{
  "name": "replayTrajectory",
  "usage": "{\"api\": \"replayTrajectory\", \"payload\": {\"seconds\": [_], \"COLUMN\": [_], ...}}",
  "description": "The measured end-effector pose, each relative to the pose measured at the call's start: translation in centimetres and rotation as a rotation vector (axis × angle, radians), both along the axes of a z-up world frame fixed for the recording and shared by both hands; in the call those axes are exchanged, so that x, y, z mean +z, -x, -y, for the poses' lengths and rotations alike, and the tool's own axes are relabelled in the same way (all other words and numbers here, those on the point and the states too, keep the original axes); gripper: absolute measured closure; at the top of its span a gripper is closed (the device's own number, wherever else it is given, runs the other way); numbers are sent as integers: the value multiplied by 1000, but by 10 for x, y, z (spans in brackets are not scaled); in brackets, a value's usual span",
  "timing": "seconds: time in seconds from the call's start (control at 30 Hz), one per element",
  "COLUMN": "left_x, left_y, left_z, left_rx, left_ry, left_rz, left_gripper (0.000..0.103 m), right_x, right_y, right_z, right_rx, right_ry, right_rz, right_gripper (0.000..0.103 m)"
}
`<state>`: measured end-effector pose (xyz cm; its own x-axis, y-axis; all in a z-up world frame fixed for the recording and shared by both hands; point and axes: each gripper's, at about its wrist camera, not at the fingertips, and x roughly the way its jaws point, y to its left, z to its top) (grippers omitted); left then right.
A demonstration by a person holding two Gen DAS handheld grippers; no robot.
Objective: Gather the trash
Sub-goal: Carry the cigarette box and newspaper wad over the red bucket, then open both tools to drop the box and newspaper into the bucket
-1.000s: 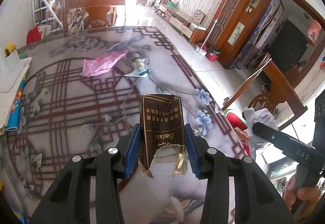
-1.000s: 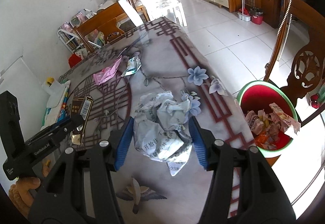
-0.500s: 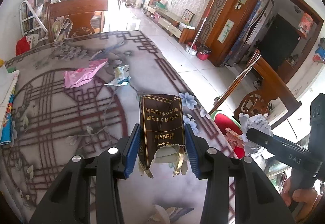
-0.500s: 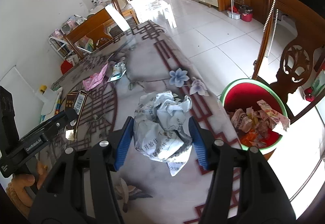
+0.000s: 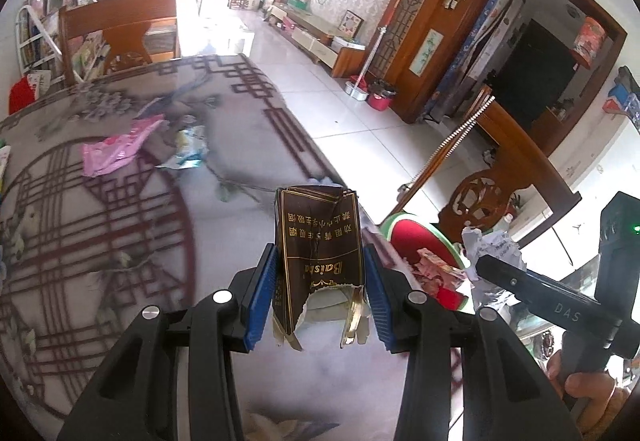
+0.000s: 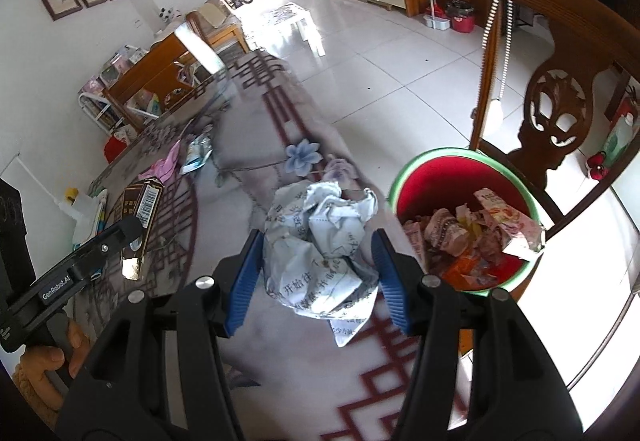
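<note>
Our left gripper [image 5: 320, 293] clamps a torn brown cigarette pack [image 5: 318, 245] between its blue pads, long axis running away from us, gold "Baisha" lettering upside down. Our right gripper [image 6: 320, 273] pinches a crumpled printed paper ball [image 6: 320, 241], held above the table [image 6: 280, 341] just beside the red bin [image 6: 440, 177] of wrappers. A pink wrapper [image 5: 116, 149] lies farther up the table.
</note>
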<state>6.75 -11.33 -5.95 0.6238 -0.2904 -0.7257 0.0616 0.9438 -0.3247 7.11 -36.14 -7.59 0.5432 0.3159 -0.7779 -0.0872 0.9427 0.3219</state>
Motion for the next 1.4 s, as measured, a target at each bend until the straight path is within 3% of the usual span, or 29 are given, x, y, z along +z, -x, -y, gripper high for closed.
{"api": "replayTrajectory", "payload": {"seconds": [0.47,0.87,0.93,1.0,1.13,1.27,1.4], "left_x": [-23,-54,-56,-58,-61,-61,-58], "left_y": [-41,-86,-88,-88,-89,-86,-83], "left_z": [118,214,218,219,211,186,138], "left_rx": [-184,-279,-276,-254,-212,-132,-31], "left_ry": [10,17,16,18,19,6,-74], "left_rz": [-54,-129,-136,-131,-150,-151,-138], "left_gripper": [62,58,41,34,33,30,23], "right_x": [-10,-31,-35,-41,-48,-50,-46], "right_y": [-18,-57,-63,-69,-79,-85,-88], "right_z": [124,173,177,180,181,178,165], "right_rx": [-168,-136,-123,-115,-108,-99,-67], "right_ry": [-32,-95,-115,-137,-166,-189,-186], "right_rz": [-33,-79,-92,-109,-120,-132,-127], "right_gripper": [48,47,39,33,21,21,21]}}
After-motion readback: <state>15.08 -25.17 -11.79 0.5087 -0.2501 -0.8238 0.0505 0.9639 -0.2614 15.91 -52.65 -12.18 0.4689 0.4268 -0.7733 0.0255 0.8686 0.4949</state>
